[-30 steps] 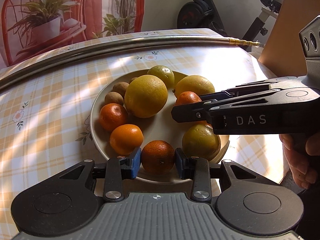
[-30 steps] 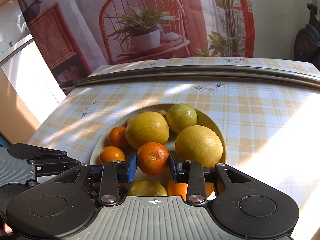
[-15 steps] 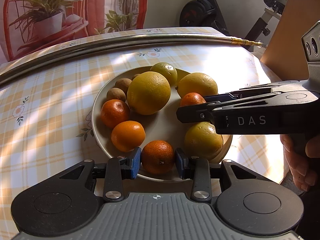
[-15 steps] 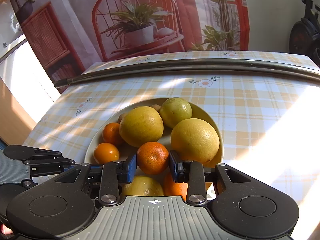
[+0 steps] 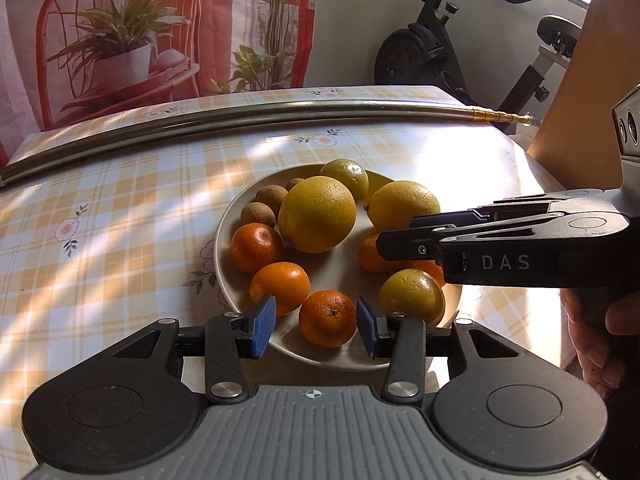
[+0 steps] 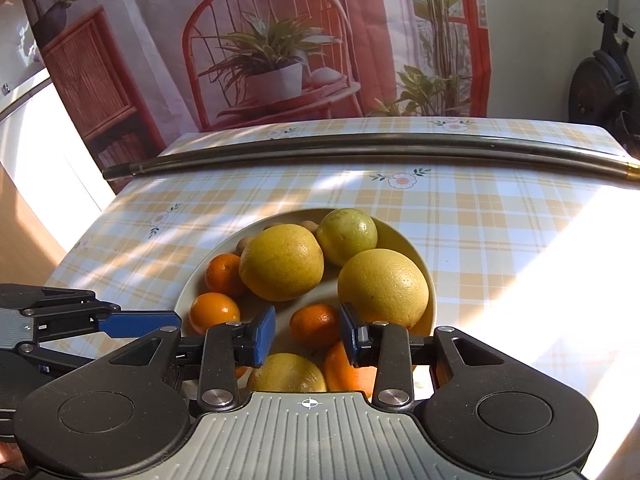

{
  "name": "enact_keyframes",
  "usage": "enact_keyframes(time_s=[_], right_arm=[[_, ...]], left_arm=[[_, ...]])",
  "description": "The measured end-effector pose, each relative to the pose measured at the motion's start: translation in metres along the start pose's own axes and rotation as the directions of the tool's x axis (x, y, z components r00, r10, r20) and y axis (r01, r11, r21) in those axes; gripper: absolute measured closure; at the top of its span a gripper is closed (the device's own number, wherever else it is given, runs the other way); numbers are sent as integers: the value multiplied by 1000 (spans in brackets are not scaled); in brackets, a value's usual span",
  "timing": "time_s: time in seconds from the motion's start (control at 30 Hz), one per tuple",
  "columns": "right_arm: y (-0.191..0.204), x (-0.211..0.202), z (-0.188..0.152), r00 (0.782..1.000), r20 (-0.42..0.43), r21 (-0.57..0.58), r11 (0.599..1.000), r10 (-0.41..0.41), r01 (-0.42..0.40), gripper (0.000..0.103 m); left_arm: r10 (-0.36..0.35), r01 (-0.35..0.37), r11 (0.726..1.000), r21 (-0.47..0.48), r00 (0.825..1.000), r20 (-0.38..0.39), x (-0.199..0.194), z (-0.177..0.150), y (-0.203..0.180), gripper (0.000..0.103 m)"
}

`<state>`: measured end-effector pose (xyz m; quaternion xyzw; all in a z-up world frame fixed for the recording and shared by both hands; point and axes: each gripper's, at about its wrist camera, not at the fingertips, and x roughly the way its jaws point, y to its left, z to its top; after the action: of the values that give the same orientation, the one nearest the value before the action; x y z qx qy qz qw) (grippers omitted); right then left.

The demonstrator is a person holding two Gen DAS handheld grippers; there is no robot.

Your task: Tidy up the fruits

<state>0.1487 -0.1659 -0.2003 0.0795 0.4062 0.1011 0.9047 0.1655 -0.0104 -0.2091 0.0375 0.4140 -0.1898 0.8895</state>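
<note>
A cream plate [image 5: 224, 240] on the checked tablecloth holds two large yellow citrus [image 5: 316, 214] [image 5: 400, 204], a greenish one [image 5: 346, 174], small brown fruits [image 5: 258, 214] and several tangerines. My left gripper [image 5: 316, 326] is open at the plate's near rim. A tangerine [image 5: 328, 318] rests on the plate between its blue pads with a gap on the left. My right gripper [image 6: 308, 334] is open too, around another tangerine [image 6: 316, 326] lying on the plate [image 6: 400, 232]. From the left wrist, the right gripper [image 5: 400, 232] reaches in over the plate's right side.
A long metal rod [image 5: 240, 116] lies across the far side of the table. An exercise bike [image 5: 420, 52] and a wooden panel [image 5: 580, 80] stand beyond the right edge. A person's hand [image 5: 592, 328] holds the right gripper's handle. A printed curtain hangs behind.
Both grippers were shut on tangerines and have opened. Each tangerine now sits loose on the plate between the spread pads. Both grippers have drawn back slightly.
</note>
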Motion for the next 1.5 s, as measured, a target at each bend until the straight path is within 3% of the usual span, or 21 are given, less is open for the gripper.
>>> enact_keyframes(time_s=[0.2,0.37,0.5,0.57,0.67,0.8,0.93,1.07,1.23,1.37,1.5], right_arm=[[5,-19,9,997,78,-38,999,-16,19,56],[6,-32,14,992,115,-44,997,-54,59,45],[9,-54,20,987,140,-24,996,-81,85,16],[11,-68,23,982,167,-21,995,-94,99,6],[15,-96,35,972,213,7,995,-98,99,1],[28,-143,54,944,310,-13,992,-117,128,1],[38,-190,67,908,397,-18,988,-135,154,0],[41,-227,72,878,446,15,982,-175,189,0],[47,-257,70,850,483,32,974,-211,224,0],[51,-269,65,840,495,38,971,-222,235,0],[52,-270,64,843,486,52,971,-229,234,0]], left_arm=[[33,-33,999,-17,998,44,-16,13,7,47],[75,-74,997,-11,992,102,-31,24,3,23],[79,-75,997,-32,983,167,-54,31,2,18],[76,-70,997,-36,973,217,-70,35,0,13],[100,-106,994,0,937,333,-103,45,-12,5],[116,-166,984,58,859,499,-154,54,-38,0],[132,-190,981,40,803,582,-196,63,-53,0],[210,-264,965,-1,766,608,-225,69,-66,0],[186,-219,976,-22,770,610,-253,67,-70,0],[230,-290,957,-12,732,642,-267,59,-77,0],[201,-242,970,-23,744,638,-275,56,-77,0]])
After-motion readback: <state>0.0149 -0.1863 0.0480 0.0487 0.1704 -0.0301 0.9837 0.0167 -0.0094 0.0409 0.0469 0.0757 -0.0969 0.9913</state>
